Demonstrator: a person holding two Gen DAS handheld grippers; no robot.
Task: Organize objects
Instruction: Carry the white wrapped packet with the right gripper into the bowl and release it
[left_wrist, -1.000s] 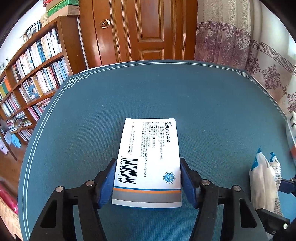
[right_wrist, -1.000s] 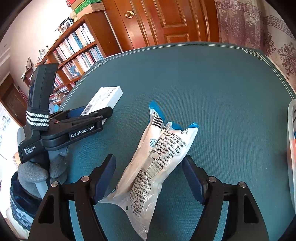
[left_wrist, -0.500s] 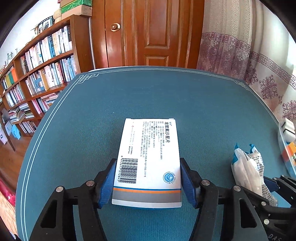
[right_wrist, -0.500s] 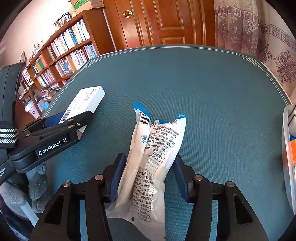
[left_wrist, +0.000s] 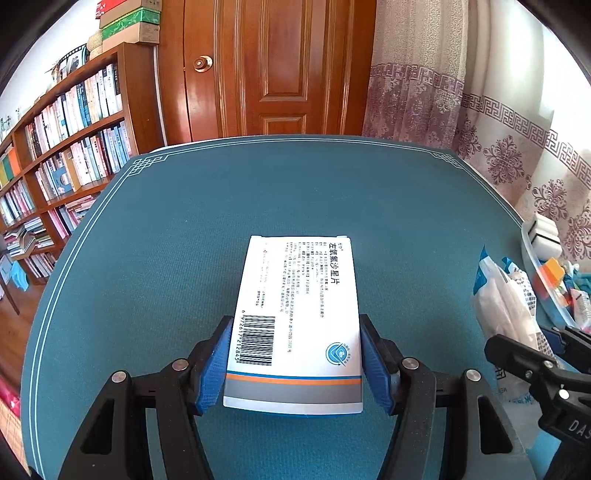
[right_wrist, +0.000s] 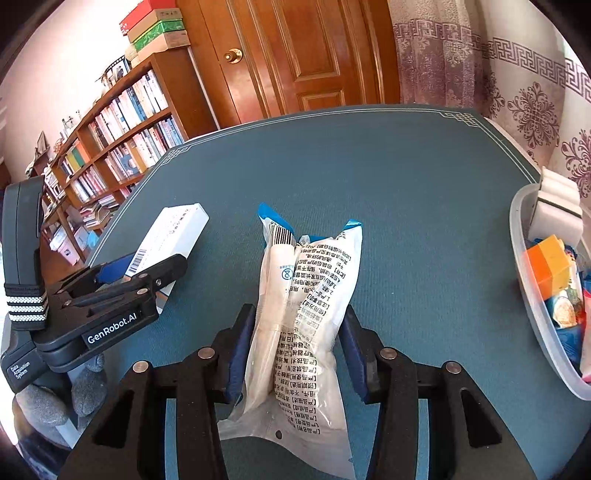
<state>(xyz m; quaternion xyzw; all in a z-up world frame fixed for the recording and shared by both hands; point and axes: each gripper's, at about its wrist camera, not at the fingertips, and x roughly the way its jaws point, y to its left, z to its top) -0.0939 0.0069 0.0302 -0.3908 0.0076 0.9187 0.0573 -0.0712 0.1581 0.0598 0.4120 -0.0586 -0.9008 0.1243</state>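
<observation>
From the left wrist, the left gripper (left_wrist: 293, 363) has both blue pads (left_wrist: 216, 363) pressed against the long sides of a white medicine box (left_wrist: 295, 317), held flat above the middle of the blue table (left_wrist: 166, 266). Toward the table's right edge shows a white printed pouch (left_wrist: 506, 299) beside a clear bin (left_wrist: 532, 258).

From the right wrist, the right gripper (right_wrist: 295, 347) is closed onto the white printed pouch (right_wrist: 306, 317), pads squeezing its sides. The left gripper (right_wrist: 140, 280) clamps the medicine box (right_wrist: 173, 232) near the table's left edge. The clear bin (right_wrist: 517, 229) at the right edge holds a white sponge (right_wrist: 554, 206) and an orange block (right_wrist: 550, 266).
</observation>
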